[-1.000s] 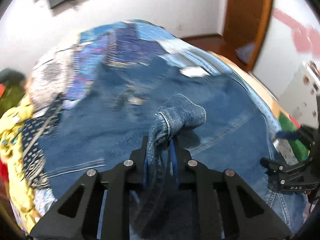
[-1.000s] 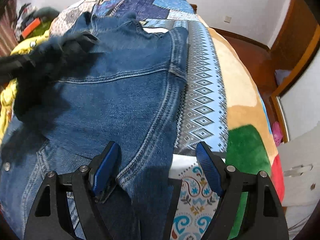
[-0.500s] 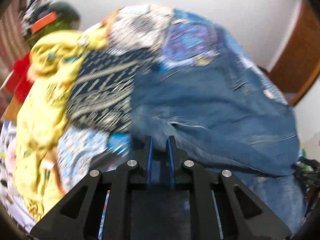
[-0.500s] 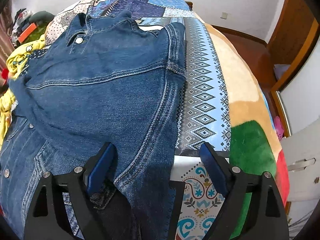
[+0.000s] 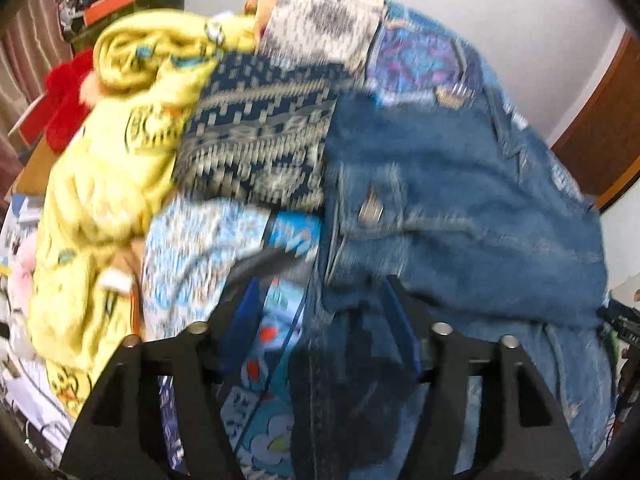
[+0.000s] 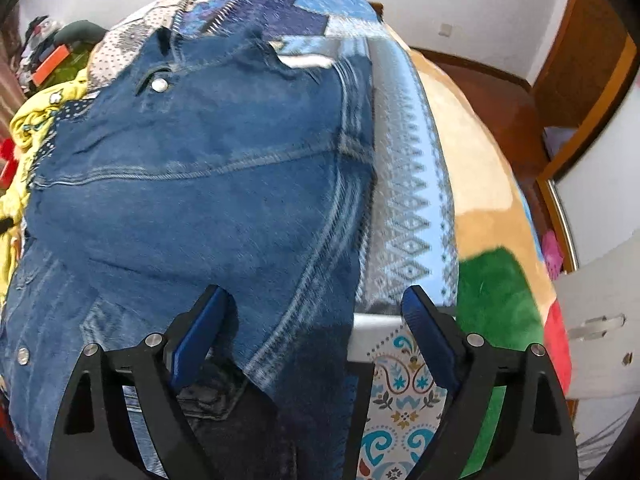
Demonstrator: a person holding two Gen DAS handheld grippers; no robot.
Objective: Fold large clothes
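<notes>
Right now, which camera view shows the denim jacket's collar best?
The right wrist view: the collar lies sharp and whole at the top of the denim jacket. The left wrist view shows only blurred jacket body, collar unclear.

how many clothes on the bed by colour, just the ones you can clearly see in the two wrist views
blue denim jacket: 1
yellow garment: 1
navy patterned garment: 1
red item: 1, too blurred to say what it is
total: 4

Blue denim jacket (image 6: 208,200), yellow printed garment (image 5: 100,184)
</notes>
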